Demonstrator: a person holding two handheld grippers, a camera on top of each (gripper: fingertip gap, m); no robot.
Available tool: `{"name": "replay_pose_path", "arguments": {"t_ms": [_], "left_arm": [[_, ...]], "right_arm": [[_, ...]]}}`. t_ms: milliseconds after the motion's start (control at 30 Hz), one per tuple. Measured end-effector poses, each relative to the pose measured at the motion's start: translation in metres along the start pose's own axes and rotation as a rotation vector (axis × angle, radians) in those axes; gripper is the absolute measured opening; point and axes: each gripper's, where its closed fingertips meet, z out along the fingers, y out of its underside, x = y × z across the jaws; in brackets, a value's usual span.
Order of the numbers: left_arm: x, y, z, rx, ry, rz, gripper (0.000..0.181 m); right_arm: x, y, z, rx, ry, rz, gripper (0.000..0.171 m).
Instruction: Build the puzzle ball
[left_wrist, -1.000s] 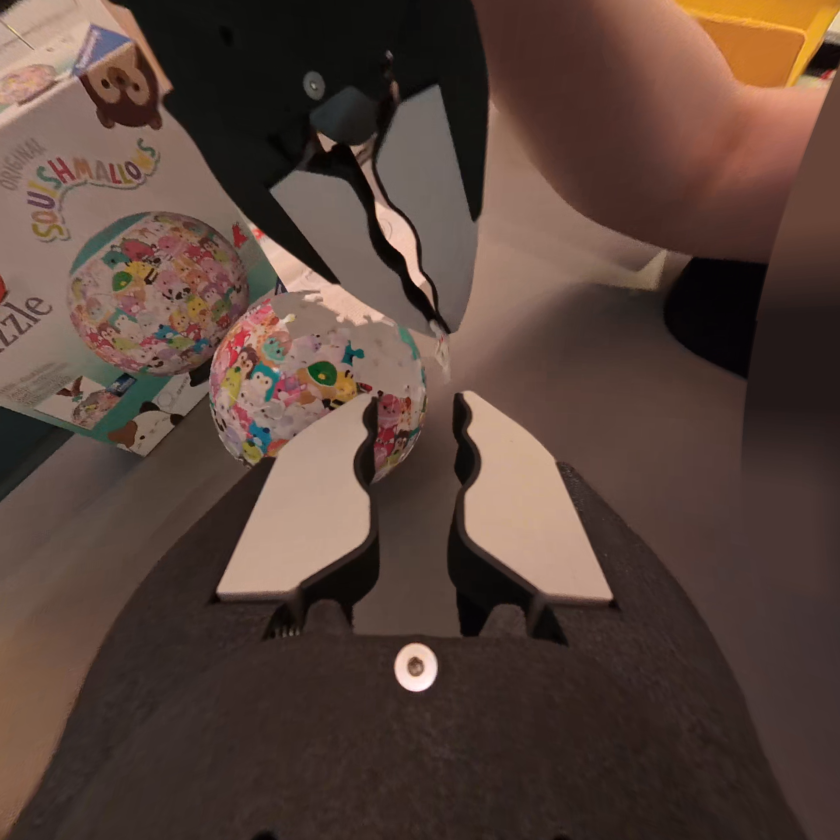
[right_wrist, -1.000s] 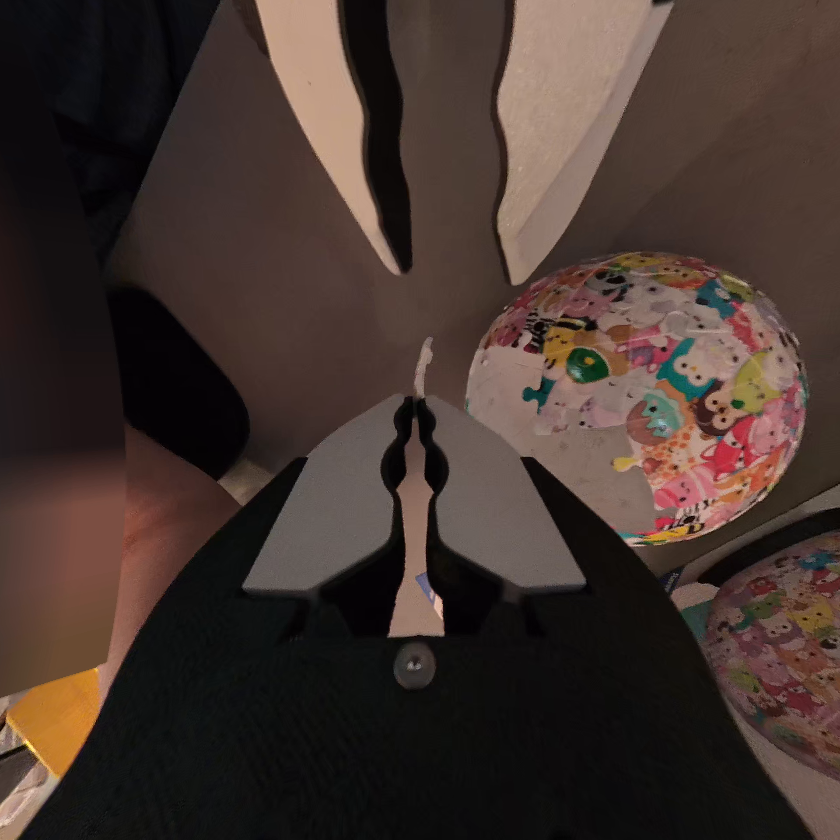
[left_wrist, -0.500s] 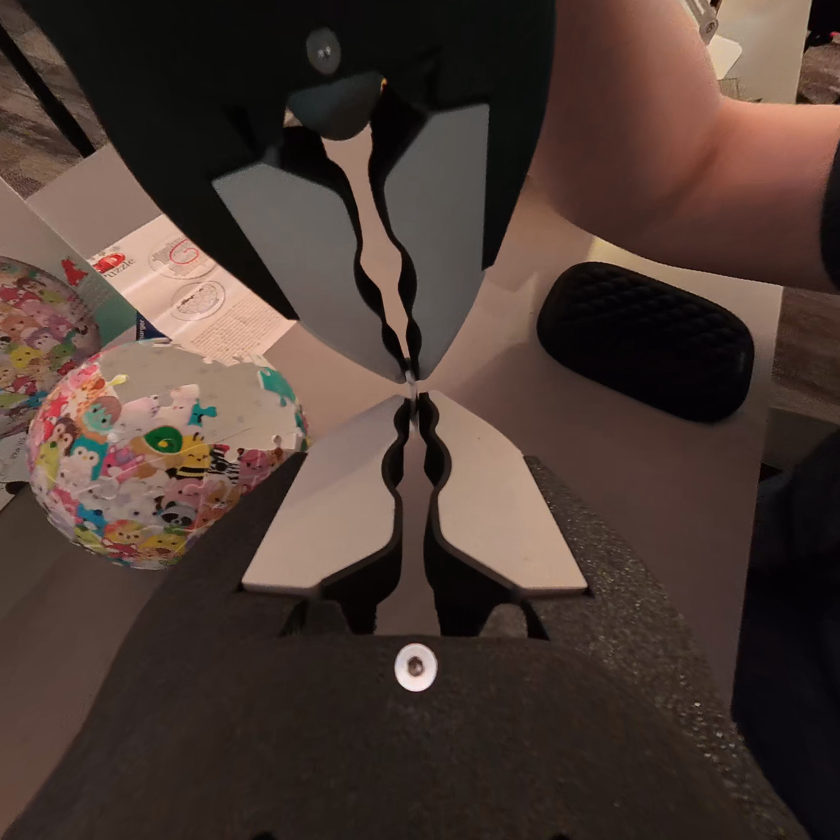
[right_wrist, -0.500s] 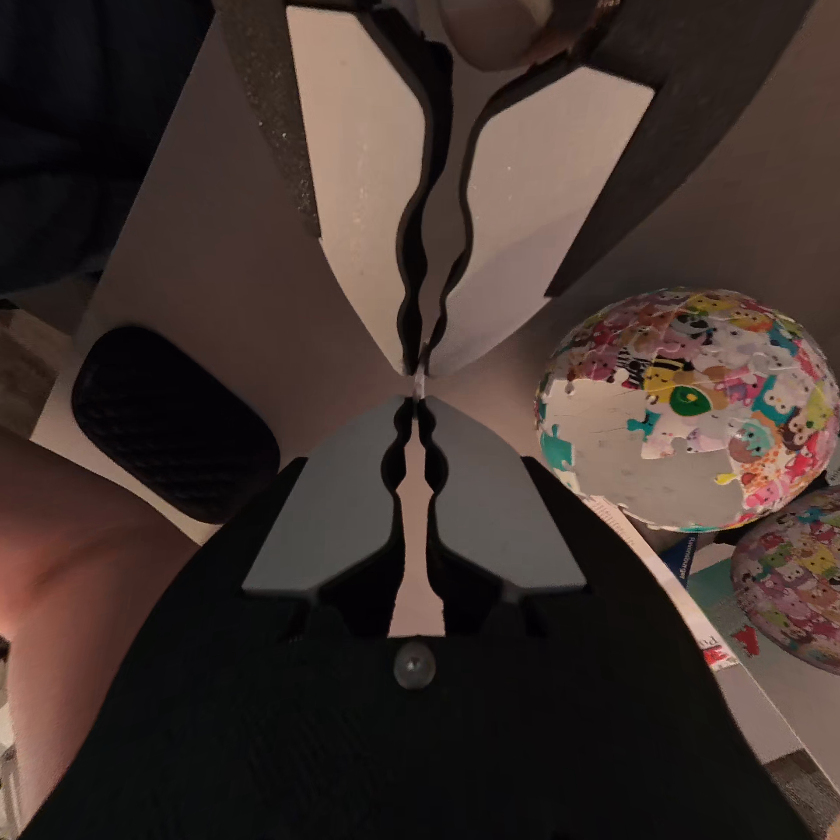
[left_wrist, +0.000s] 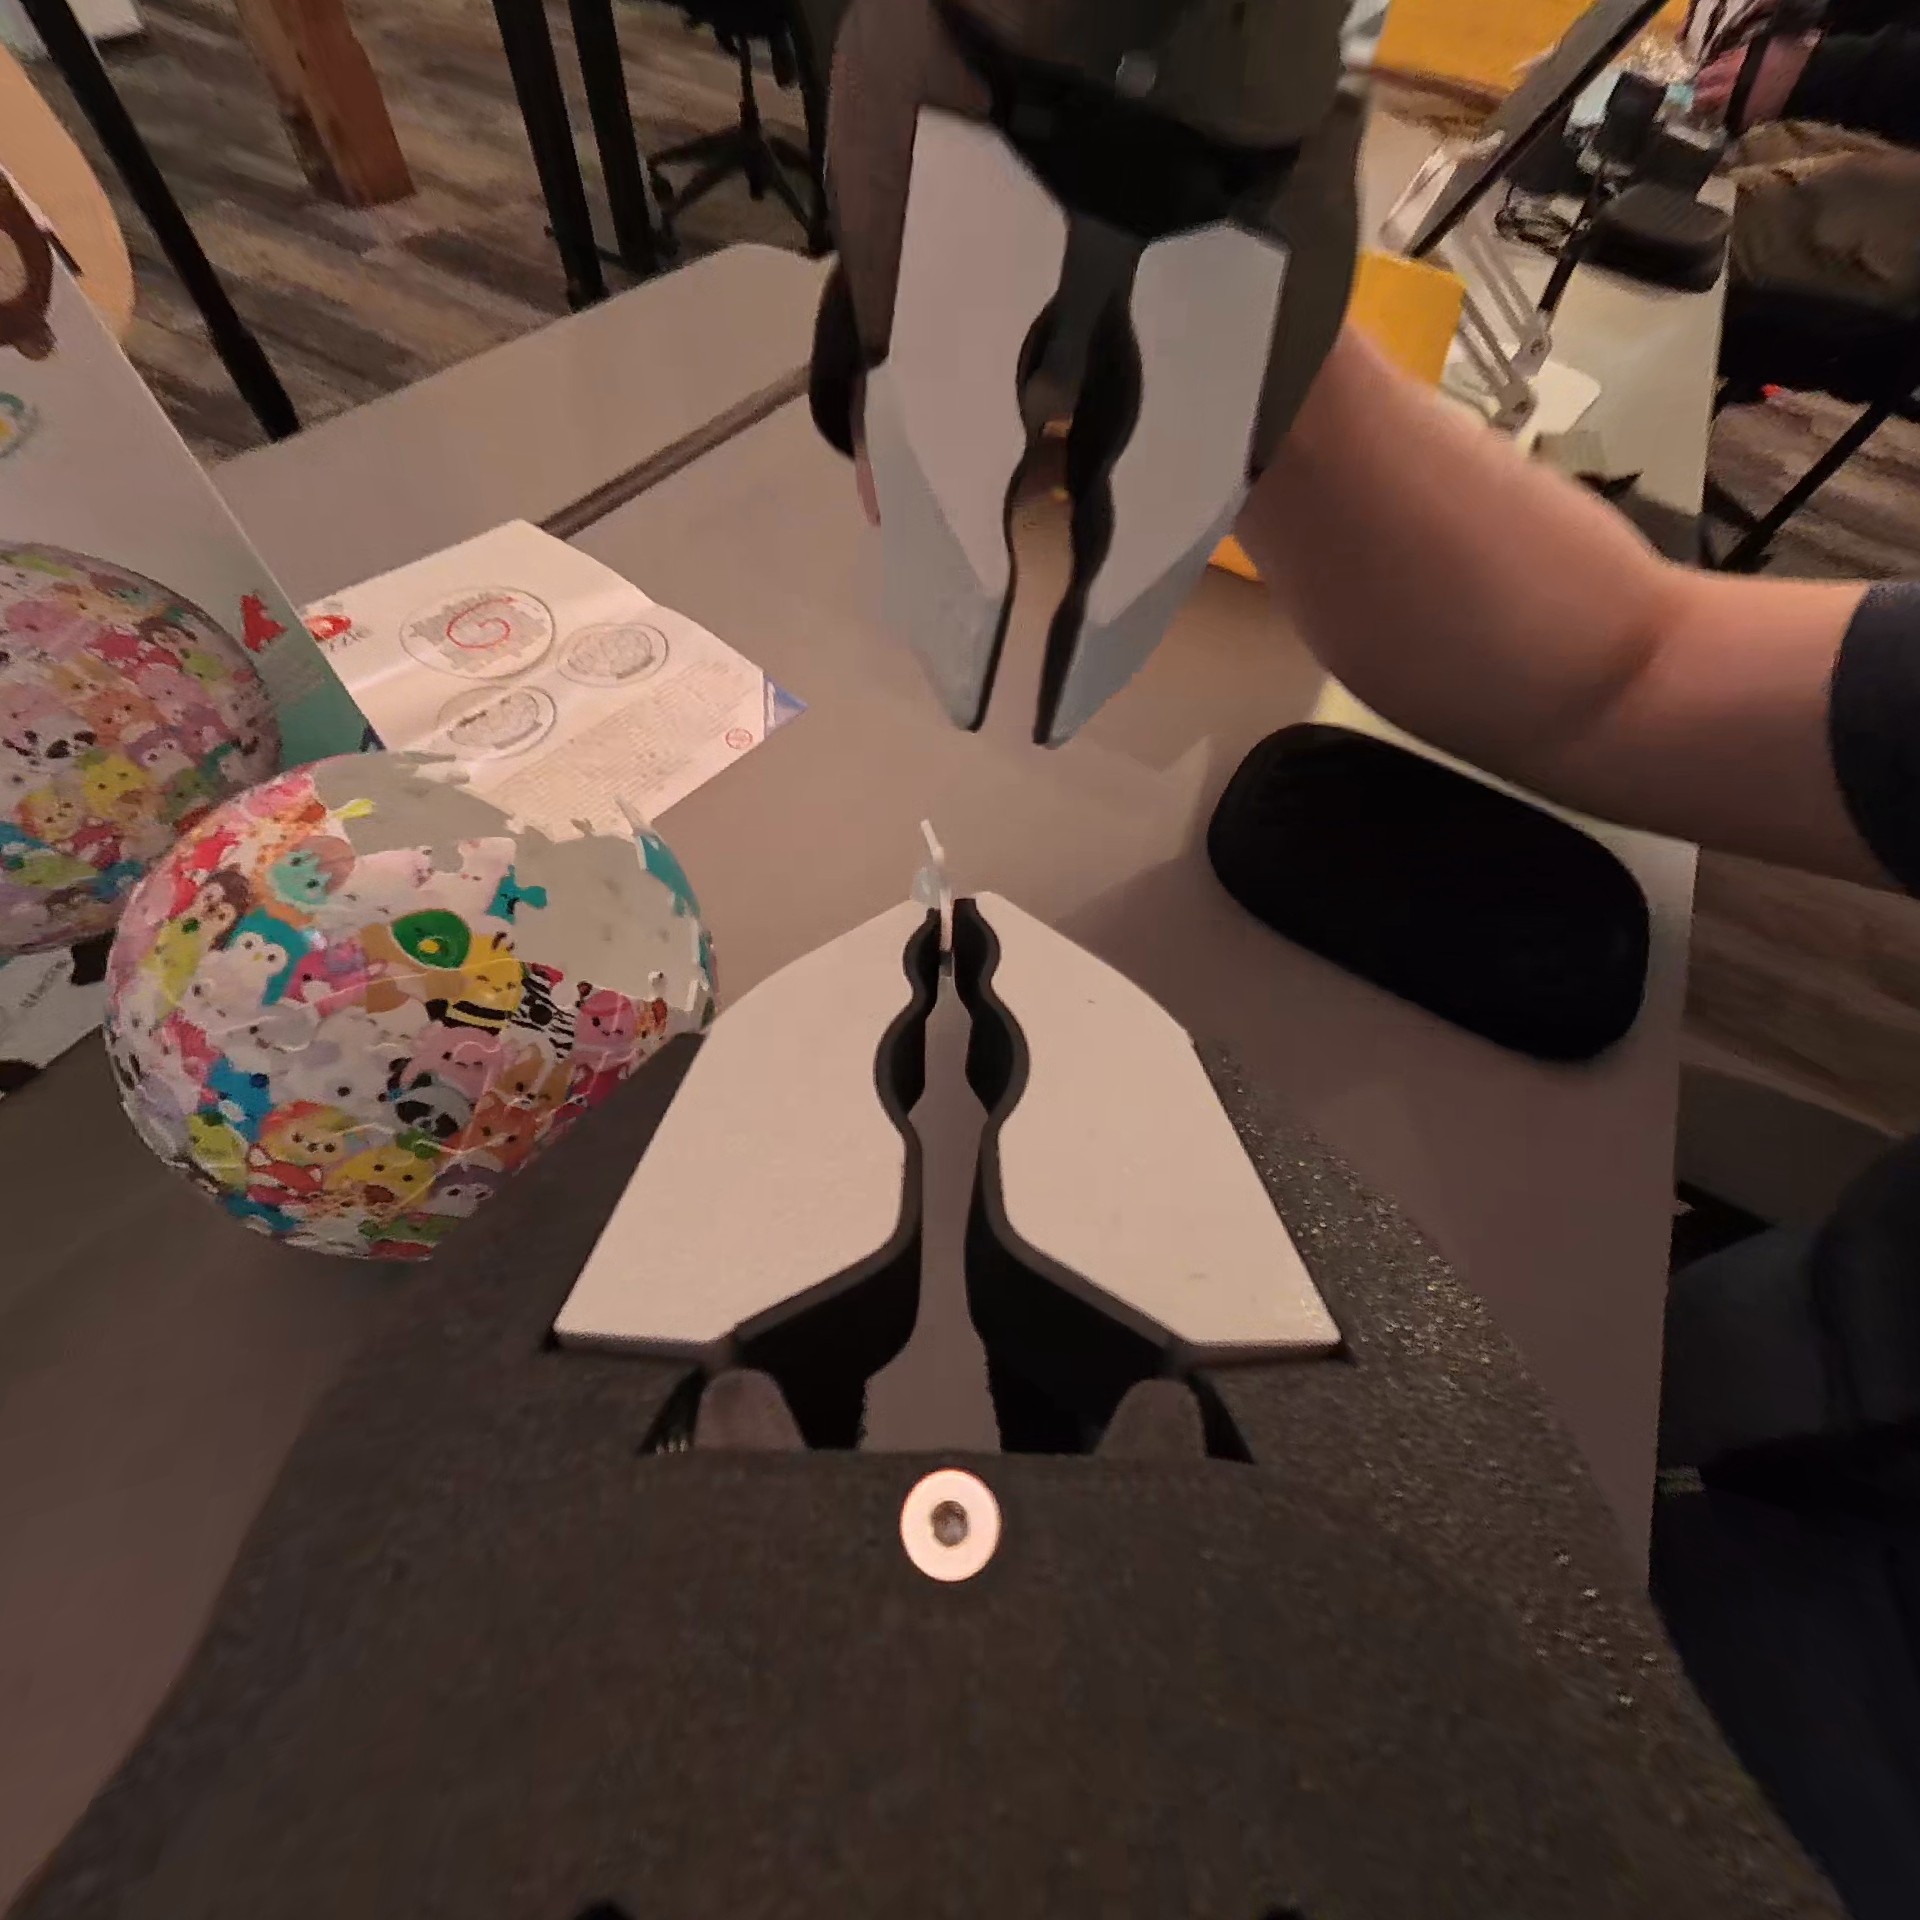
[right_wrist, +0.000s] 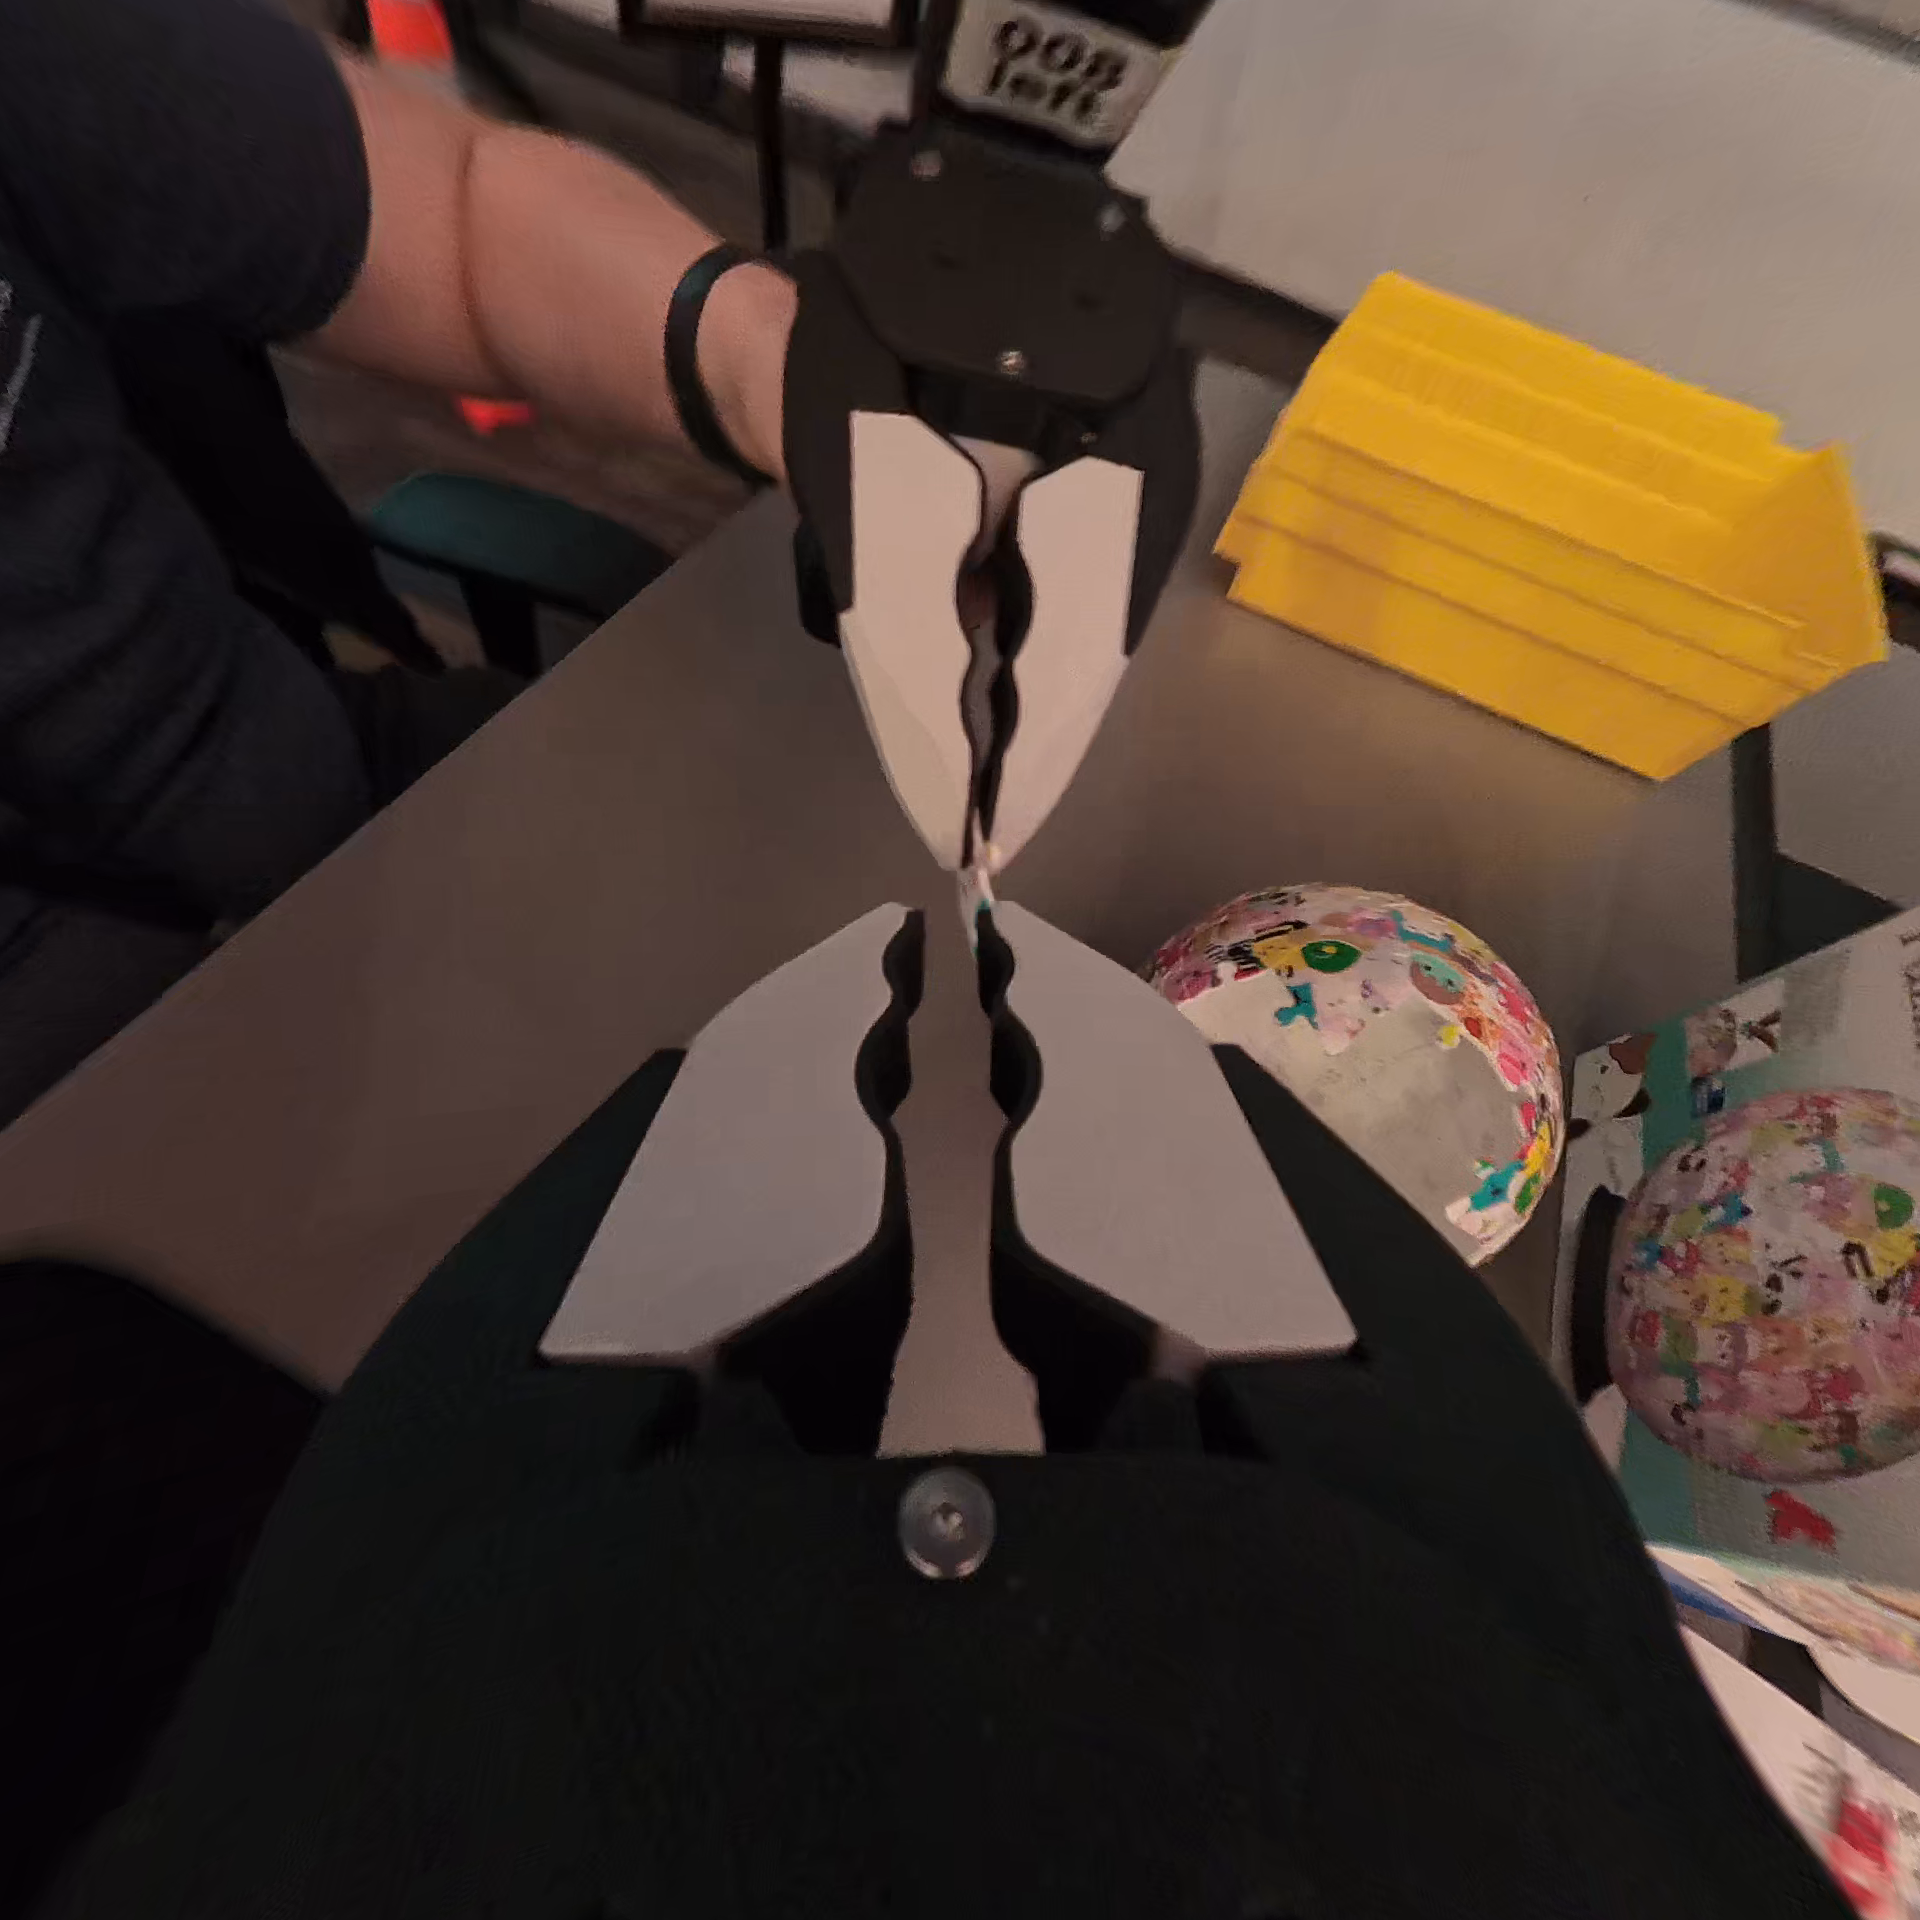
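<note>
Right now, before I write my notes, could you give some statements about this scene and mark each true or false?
1. The left claw pinches a puzzle piece at its tips. True.
2. The right claw grips the puzzle ball. False: it is open and empty; the ball rests on the table.
3. The puzzle ball is complete. False: a bare patch on top lacks pieces.
4. A paper sheet lies behind the ball. True.

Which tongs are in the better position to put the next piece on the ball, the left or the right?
The left tongs, probably. They are shut on the puzzle piece, and the puzzle ball sits close beside them on the table. The right tongs are open and hold nothing.
</note>
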Motion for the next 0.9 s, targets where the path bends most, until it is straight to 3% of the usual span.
{"name": "replay_pose_path", "arguments": {"t_ms": [133, 267, 667, 700, 733, 767, 900], "left_arm": [[-0.001, 0.003, 0.009, -0.030, -0.009, 0.034, 0.002], [-0.005, 0.003, 0.012, -0.040, -0.032, 0.066, 0.002], [-0.010, -0.001, 0.008, -0.009, -0.062, 0.125, 0.003], [-0.018, -0.002, 0.002, 0.009, -0.120, 0.126, 0.021], [-0.030, 0.002, -0.005, 0.013, -0.199, 0.132, 0.054], [-0.042, 0.010, -0.014, 0.004, -0.279, 0.143, 0.067], [-0.068, 0.054, -0.025, -0.012, -0.422, 0.183, 0.060]], "right_arm": [[0.012, 0.005, 0.009, -0.226, -0.026, -0.078, 0.013], [0.008, 0.008, 0.014, -0.308, -0.122, -0.070, 0.011], [0.010, 0.018, 0.022, -0.300, -0.147, 0.003, 0.003], [0.010, 0.018, 0.018, -0.286, -0.145, 0.008, 0.003], [0.013, 0.019, 0.011, -0.270, -0.127, 0.012, 0.003], [0.019, 0.023, 0.002, -0.243, -0.085, 0.023, 0.003], [0.044, 0.036, -0.039, -0.059, 0.038, 0.172, 0.003]]}}
